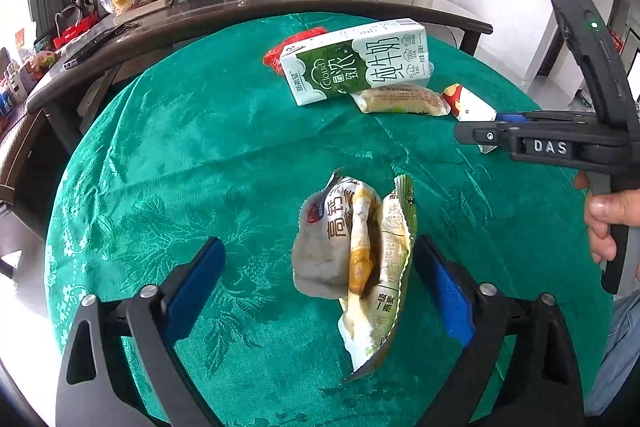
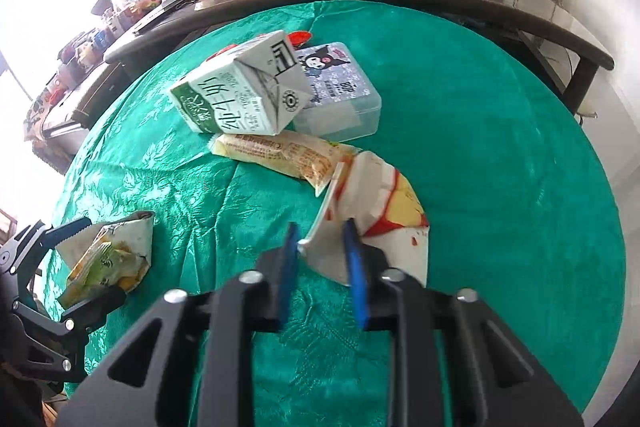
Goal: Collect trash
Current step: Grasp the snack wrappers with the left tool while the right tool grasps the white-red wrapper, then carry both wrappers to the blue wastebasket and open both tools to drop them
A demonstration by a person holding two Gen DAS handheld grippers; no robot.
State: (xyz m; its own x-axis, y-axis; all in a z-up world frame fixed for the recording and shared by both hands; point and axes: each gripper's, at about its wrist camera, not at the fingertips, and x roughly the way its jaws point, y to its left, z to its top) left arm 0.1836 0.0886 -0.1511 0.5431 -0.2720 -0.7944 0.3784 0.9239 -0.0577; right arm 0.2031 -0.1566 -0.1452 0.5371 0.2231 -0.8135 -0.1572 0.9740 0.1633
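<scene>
Down on the green-clothed bench (image 1: 168, 147), the left claw (image 1: 320, 279) points steeply at the cloth with its blue pads spread wide, released; a crumpled pile of wrappers (image 1: 356, 255) lies between them, close against the right pad, though whether it touches cannot be told. From the right wrist camera the same left claw (image 2: 86, 259) sits at the near left, straddling that pile (image 2: 110, 255). The right claw (image 2: 322, 241) also tilts downward and is clenched on the near corner of a white, red and yellow wrapper (image 2: 384, 199), whose sheet passes between the narrow blue pads. From the left wrist camera the right claw (image 1: 500, 131) reaches in from the right edge, level across the picture, a hand (image 1: 608, 223) wrapped around its grip, with the wrapper (image 1: 468, 103) at its tip. Farther off lie a yellowish snack packet (image 2: 276, 151), a green and white milk carton (image 2: 240, 91) on its side, a clear lidded box (image 2: 340, 95) behind it and a red packet (image 1: 288, 47) at the far side.
</scene>
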